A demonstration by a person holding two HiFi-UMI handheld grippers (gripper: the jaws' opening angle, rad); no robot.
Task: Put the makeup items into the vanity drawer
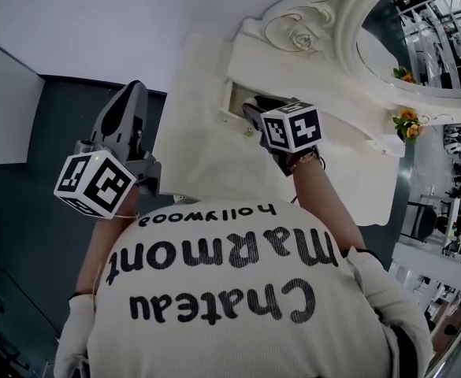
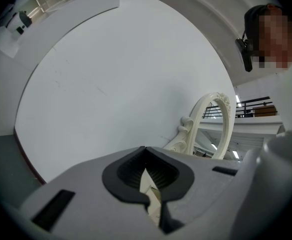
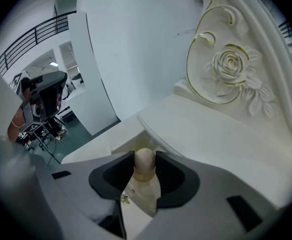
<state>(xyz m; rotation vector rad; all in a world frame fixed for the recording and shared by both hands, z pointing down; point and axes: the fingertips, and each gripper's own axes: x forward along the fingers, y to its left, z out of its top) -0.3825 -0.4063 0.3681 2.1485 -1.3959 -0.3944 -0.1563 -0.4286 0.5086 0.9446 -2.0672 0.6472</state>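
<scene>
Above open drawer [image 1: 233,101], right tool [image 3: 145,158] grips egg-shaped item [image 3: 145,166].

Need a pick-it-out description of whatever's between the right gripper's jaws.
Find the white vanity with the carved rose, then its open drawer. There the right gripper pinches an egg-shaped item in its jaws: matte beige and rounded, unlike the white furniture and grey jaws around it.

Bright, even, diffuse indoor light fills all 3 views; shadows are soft and faint on the white wall [image 2: 126,74] and cream vanity [image 3: 225,134]. Both gripper views are fisheye, with black corners and bowed lines. In the right gripper view the close jaws and the beige sponge [image 3: 145,165] between them look slightly soft. The head view's shirt print [image 1: 230,282] is sharp.
</scene>
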